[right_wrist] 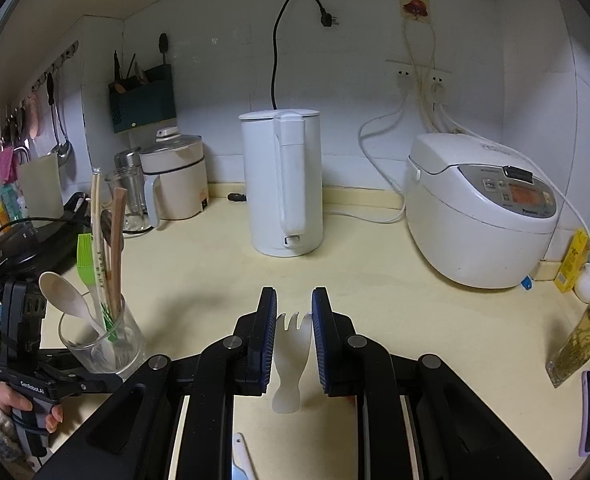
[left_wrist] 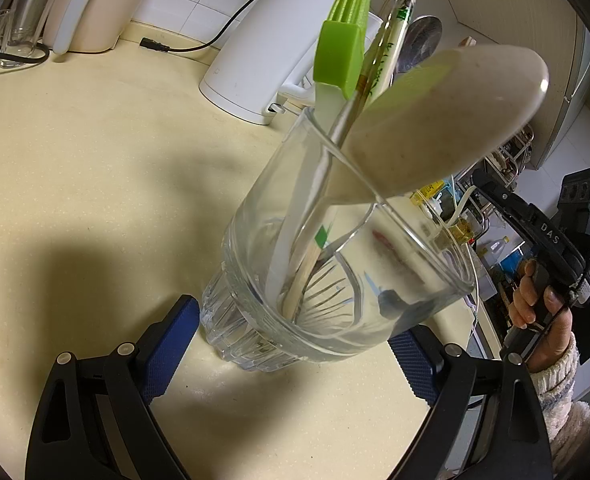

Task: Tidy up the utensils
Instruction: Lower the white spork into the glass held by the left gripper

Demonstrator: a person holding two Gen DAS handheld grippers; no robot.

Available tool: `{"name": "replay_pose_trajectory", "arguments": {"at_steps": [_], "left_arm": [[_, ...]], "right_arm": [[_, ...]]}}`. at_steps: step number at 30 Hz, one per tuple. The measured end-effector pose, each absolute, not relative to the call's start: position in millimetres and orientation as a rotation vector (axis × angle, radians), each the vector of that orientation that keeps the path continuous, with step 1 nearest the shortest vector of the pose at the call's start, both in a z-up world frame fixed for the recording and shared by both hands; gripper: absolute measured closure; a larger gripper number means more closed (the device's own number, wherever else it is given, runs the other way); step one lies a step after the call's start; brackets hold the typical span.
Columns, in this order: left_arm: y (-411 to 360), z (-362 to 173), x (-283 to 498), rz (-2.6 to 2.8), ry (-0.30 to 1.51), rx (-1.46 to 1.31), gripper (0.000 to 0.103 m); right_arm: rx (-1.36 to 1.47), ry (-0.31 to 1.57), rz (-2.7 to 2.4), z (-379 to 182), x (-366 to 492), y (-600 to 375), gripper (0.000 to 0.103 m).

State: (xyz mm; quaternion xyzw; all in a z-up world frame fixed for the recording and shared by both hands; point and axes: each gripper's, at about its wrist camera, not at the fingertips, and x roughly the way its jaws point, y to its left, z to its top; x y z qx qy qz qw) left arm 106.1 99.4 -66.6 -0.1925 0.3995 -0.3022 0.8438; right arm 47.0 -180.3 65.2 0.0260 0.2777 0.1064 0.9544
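On the pale yellow counter (right_wrist: pixel 375 292), at about nine o'clock from the right gripper (right_wrist: pixel 293 342), stands the clear ribbed drinking glass (left_wrist: pixel 295 280). It already holds a beige wide spoon (left_wrist: pixel 447 128), a green silicone brush (left_wrist: pixel 341 54), wooden chopsticks (right_wrist: pixel 115 240) and a paper-wrapped pair of chopsticks (left_wrist: pixel 401 20), so most of the work looks done. The left gripper (left_wrist: pixel 291 344) has its jaws wide on both sides of the glass base; whether they press on it I cannot tell. The right jaws stand narrow around a white plastic fork-spoon (right_wrist: pixel 291 356) and seem to hold it above the counter. This piece is not yet in the glass, and another white utensil (right_wrist: pixel 242 454) lies at six o'clock, so I judge two pieces remain.
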Motion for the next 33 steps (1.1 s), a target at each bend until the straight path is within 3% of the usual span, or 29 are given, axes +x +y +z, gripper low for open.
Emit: {"name": "replay_pose_trajectory", "arguments": {"at_steps": [19, 24, 33], "left_arm": [[99.7, -66.7, 106.0, -0.638, 0.843, -0.406, 0.009], [99.5, -66.7, 106.1, -0.638, 0.843, -0.407, 0.009], [99.5, -66.7, 106.1, -0.638, 0.843, -0.406, 0.009]], "right_arm": [[0.199, 0.430, 0.559, 146.1, 44.1, -111.4, 0.085], [0.290, 0.456, 0.654, 146.4, 56.0, -93.8, 0.085], [0.162, 0.468, 0.602, 127.5, 61.9, -51.5, 0.085]]}}
